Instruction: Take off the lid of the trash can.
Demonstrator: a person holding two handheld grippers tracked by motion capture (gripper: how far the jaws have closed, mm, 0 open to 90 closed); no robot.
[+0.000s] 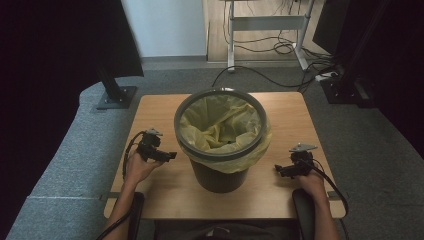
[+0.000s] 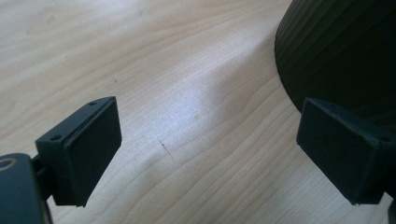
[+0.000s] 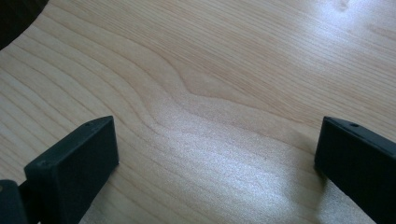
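Observation:
A dark grey bin (image 1: 220,176) lined with a yellow bag (image 1: 220,125) stands in the middle of a wooden table (image 1: 280,190). My left gripper (image 1: 171,155) hovers just left of the bin, open, jaws pointing toward its wall. In the left gripper view the left gripper (image 2: 210,154) has nothing between its pads, and the bin's ribbed wall (image 2: 336,51) rises at the upper right. My right gripper (image 1: 278,169) rests low over the table to the right of the bin, open. The right gripper view has the right gripper (image 3: 215,168) wide apart over bare wood.
The table's near edge runs just in front of both forearms. A grey sofa-like surface (image 1: 65,155) flanks the table on the left. Black stands (image 1: 116,95) and cables (image 1: 270,75) lie on the floor beyond the table.

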